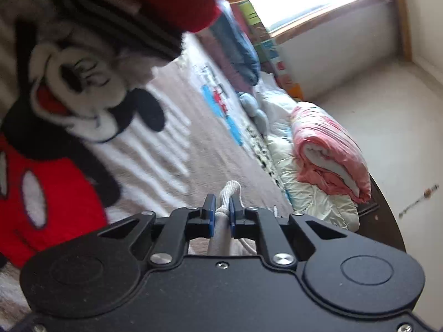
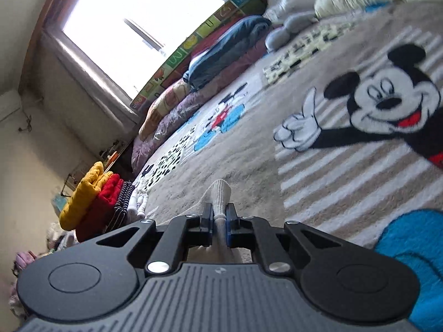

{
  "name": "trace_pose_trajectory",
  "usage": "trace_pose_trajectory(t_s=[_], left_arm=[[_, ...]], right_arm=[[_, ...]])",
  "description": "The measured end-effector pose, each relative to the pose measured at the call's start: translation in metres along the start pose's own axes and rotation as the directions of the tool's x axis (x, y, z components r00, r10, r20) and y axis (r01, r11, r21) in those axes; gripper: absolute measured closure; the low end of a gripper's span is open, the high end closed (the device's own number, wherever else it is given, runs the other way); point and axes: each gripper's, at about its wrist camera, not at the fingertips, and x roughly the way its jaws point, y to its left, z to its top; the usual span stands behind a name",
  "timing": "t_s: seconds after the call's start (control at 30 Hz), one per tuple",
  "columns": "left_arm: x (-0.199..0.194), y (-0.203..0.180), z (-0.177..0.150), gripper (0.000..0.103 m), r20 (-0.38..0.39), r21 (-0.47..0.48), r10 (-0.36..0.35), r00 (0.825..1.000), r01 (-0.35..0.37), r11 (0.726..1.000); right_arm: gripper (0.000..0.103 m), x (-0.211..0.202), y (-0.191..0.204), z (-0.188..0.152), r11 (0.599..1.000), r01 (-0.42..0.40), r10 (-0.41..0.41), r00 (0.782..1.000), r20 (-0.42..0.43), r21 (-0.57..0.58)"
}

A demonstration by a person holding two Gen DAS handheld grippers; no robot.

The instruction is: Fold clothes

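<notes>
The left gripper (image 1: pixel 223 206) has its fingers closed on a bunched end of a white ribbed garment (image 1: pixel 229 191), which protrudes past the tips toward 12 o'clock. The right gripper (image 2: pixel 220 214) likewise has its fingers clamped on white ribbed fabric (image 2: pixel 220 193); whether both hold the same item cannot be told from these views. Both grips sit low over the cartoon-print rug (image 2: pixel 332 171), so the garment is at rug level, just beyond the fingertips. Judgement: the piece is being carried or drawn out for a fold. To do this well, keep both grips at equal height, hold the fabric taut between them without stretching the ribbing, and lay edges flush before releasing. At 9 o'clock in the right wrist view stands a stack of folded clothes (image 2: pixel 91 199): yellow, red, striped and white items; it is a likely destination. Farther off, at 2 o'clock in the left wrist view, a pink rolled quilt (image 1: pixel 329 155) rests on pale bedding.
</notes>
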Motion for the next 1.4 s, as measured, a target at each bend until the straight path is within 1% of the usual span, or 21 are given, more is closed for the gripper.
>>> trace_pose_trajectory(t_s=[0.1, 0.17, 0.23, 0.3, 0.43, 0.53, 0.57, 0.6, 0.67, 0.77, 0.9, 0.97, 1.0, 1.03, 1.07, 1.1, 1.17, 1.27, 1.33, 1.37, 1.4], left_arm=[[0.004, 0.004, 0.000, 0.095, -0.021, -0.001, 0.045, 0.999, -0.045, 0.999], [0.007, 0.001, -0.001, 0.094, -0.027, 0.016, 0.078, 0.997, -0.078, 0.997], [0.010, -0.001, -0.001, 0.094, -0.032, 0.034, 0.111, 0.993, -0.110, 0.993], [0.013, -0.004, -0.002, 0.090, -0.037, 0.051, 0.145, 0.989, -0.143, 0.988], [0.018, -0.009, -0.003, 0.089, -0.044, 0.087, 0.211, 0.977, -0.207, 0.975], [0.017, -0.014, -0.003, 0.085, -0.029, 0.095, 0.258, 0.966, -0.255, 0.962], [0.010, -0.022, -0.003, 0.085, 0.007, 0.110, 0.273, 0.962, -0.272, 0.956], [0.005, -0.030, -0.003, 0.085, 0.021, 0.138, 0.269, 0.963, -0.269, 0.953], [-0.003, -0.045, -0.004, 0.085, 0.039, 0.183, 0.257, 0.966, -0.260, 0.948], [-0.010, -0.069, -0.013, 0.085, 0.025, 0.260, 0.202, 0.979, -0.202, 0.944], [0.015, -0.086, -0.029, 0.085, -0.025, 0.392, 0.234, 0.972, -0.206, 0.897], [0.017, -0.080, -0.027, 0.085, -0.026, 0.365, 0.249, 0.968, -0.223, 0.904], [0.017, -0.076, -0.027, 0.099, -0.027, 0.351, 0.256, 0.966, -0.231, 0.907], [0.018, -0.073, -0.026, 0.099, -0.027, 0.337, 0.264, 0.964, -0.239, 0.911], [0.018, -0.070, -0.025, 0.098, -0.028, 0.322, 0.271, 0.962, -0.248, 0.914], [0.018, -0.066, -0.024, 0.098, -0.029, 0.308, 0.278, 0.960, -0.256, 0.916], [0.019, -0.060, -0.022, 0.098, -0.031, 0.279, 0.292, 0.956, -0.272, 0.921], [0.021, -0.049, -0.020, 0.098, -0.035, 0.235, 0.313, 0.949, -0.297, 0.926], [0.022, -0.043, -0.018, 0.099, -0.038, 0.205, 0.327, 0.944, -0.313, 0.927], [0.022, -0.039, -0.017, 0.096, -0.039, 0.190, 0.334, 0.942, -0.321, 0.928], [0.015, -0.049, -0.020, 0.093, -0.022, 0.230, 0.340, 0.940, -0.326, 0.917]], right_arm=[[0.093, 0.009, -0.017, 0.002, 0.997, 0.017, -0.013, 0.999, -0.046, 0.077], [0.094, 0.017, -0.025, -0.002, 0.994, 0.070, -0.063, 0.995, -0.080, 0.087], [0.096, 0.022, -0.021, -0.004, 0.994, 0.106, -0.103, 0.991, -0.085, 0.039], [0.097, 0.024, -0.012, -0.007, 0.989, 0.144, -0.146, 0.986, -0.075, -0.021], [0.097, 0.028, -0.001, -0.011, 0.979, 0.186, -0.191, 0.980, -0.058, -0.083], [0.093, 0.025, -0.004, -0.006, 0.984, 0.178, -0.180, 0.982, -0.063, -0.033], [0.085, 0.019, -0.004, -0.003, 0.984, 0.179, -0.179, 0.983, -0.050, -0.014], [0.078, 0.013, -0.003, 0.000, 0.984, 0.180, -0.180, 0.983, -0.033, 0.003], [0.078, -0.004, 0.002, 0.006, 0.979, 0.200, -0.200, 0.980, 0.019, -0.021], [0.078, -0.021, 0.021, 0.010, 0.982, 0.164, -0.158, 0.985, 0.061, -0.095], [0.078, -0.012, 0.056, 0.003, 0.963, 0.081, -0.087, 0.996, -0.009, -0.258], [0.078, 0.003, 0.063, -0.004, 0.938, 0.096, -0.121, 0.991, -0.058, -0.333], [0.079, 0.014, 0.061, -0.007, 0.933, 0.112, -0.152, 0.984, -0.093, -0.341], [0.081, 0.022, 0.051, -0.010, 0.933, 0.135, -0.181, 0.977, -0.111, -0.334], [0.089, 0.030, 0.040, -0.012, 0.932, 0.159, -0.209, 0.970, -0.125, -0.325], [0.103, 0.038, 0.028, -0.014, 0.931, 0.184, -0.237, 0.961, -0.139, -0.316], [0.103, 0.033, 0.005, -0.010, 0.971, 0.153, -0.178, 0.975, -0.134, -0.183], [0.103, 0.030, -0.010, -0.003, 0.987, 0.120, -0.134, 0.981, -0.143, -0.103], [0.103, 0.021, -0.004, -0.001, 0.985, 0.134, -0.148, 0.981, -0.125, -0.112], [0.103, 0.015, 0.000, 0.000, 0.983, 0.143, -0.157, 0.981, -0.115, -0.119], [0.102, 0.010, 0.003, 0.001, 0.980, 0.152, -0.166, 0.981, -0.105, -0.126]])
